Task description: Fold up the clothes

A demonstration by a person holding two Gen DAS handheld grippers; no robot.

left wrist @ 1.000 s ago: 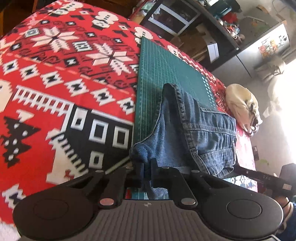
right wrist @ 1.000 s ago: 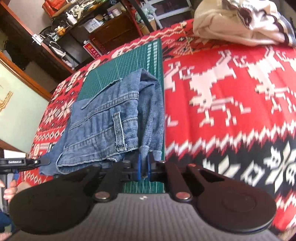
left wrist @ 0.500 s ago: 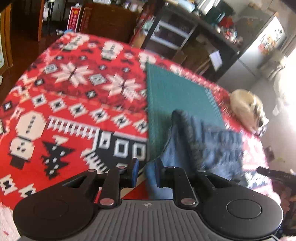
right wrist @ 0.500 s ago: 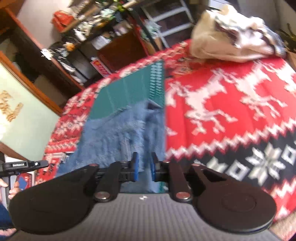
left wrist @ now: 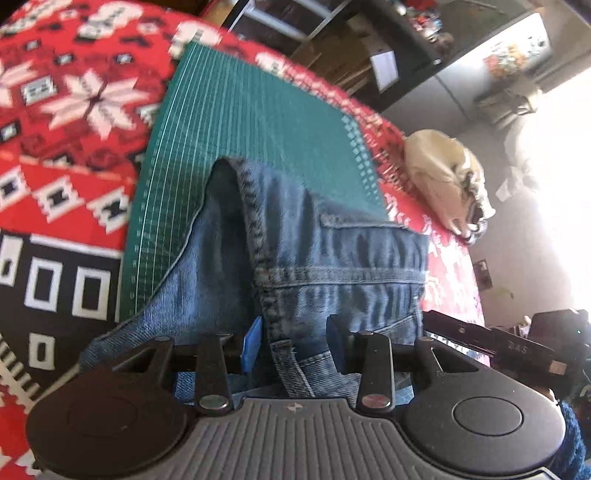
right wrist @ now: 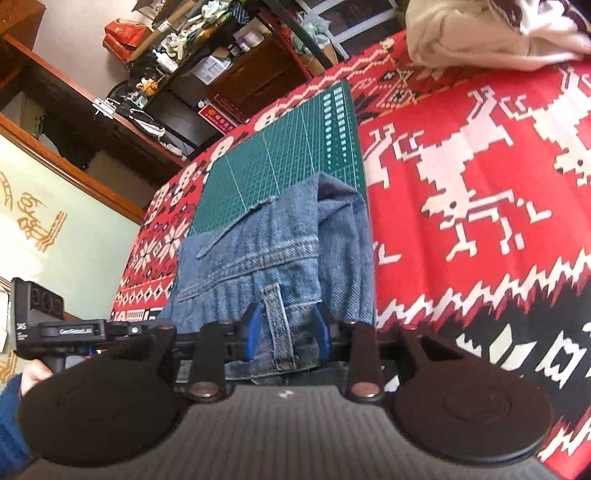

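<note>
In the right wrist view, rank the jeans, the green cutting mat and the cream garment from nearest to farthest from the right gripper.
1. Jeans: between the open fingers of the right gripper.
2. Green cutting mat: under and beyond the jeans.
3. Cream garment: far upper right, on the red cloth.

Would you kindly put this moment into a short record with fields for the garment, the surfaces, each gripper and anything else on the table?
garment: folded blue denim jeans, lying partly on the mat
mat: green gridded cutting mat, on the cloth
cloth: red patterned tablecloth with white figures
left gripper: open, jaws astride a denim seam
right gripper: open, jaws either side of a belt loop
other item: cream bundled garment at the far table edge
fold state: jeans already doubled over; neither gripper clamps them
</note>
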